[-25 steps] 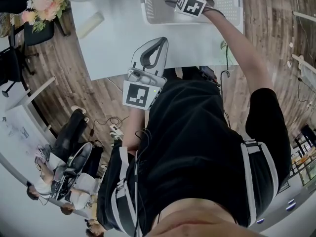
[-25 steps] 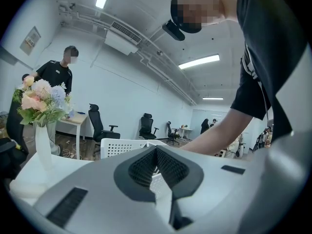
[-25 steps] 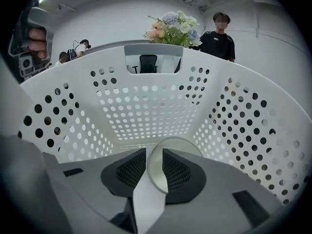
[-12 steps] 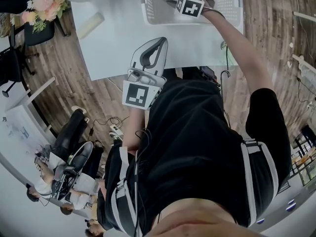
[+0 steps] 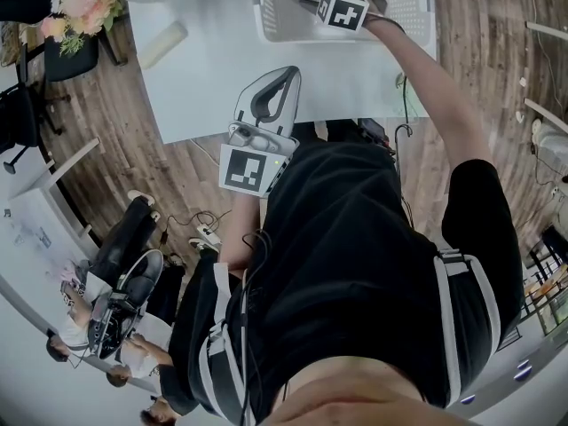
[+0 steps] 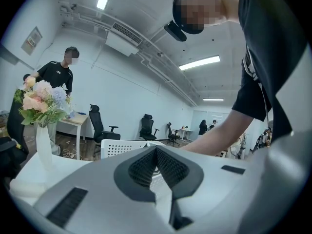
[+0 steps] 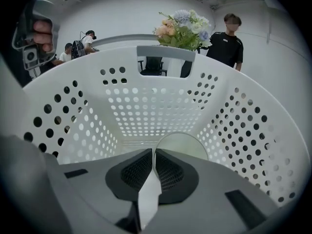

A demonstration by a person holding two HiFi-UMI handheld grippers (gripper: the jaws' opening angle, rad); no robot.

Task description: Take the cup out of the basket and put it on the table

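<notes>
The white perforated basket [image 5: 410, 9] stands at the far edge of the white table [image 5: 213, 78]. My right gripper [image 7: 154, 161] reaches down into the basket [image 7: 161, 106], and its marker cube [image 5: 343, 5] shows above the basket floor. A pale round cup [image 7: 184, 146] lies in there. The jaws have just been closing, and the cup's thin wall is now pinched between the pads. My left gripper [image 5: 280, 80] rests over the table's near edge, shut with nothing in it, and its pads [image 6: 146, 167] meet at the tips.
A vase of flowers [image 5: 75, 5] stands at the table's far left corner, with a pale oblong object [image 5: 162, 43] beside it. People, office chairs and cables are on the wooden floor to the left. One person stands behind the flowers [image 7: 183, 29].
The right gripper's marker cube has turned slightly inside the basket. The left gripper has not moved.
</notes>
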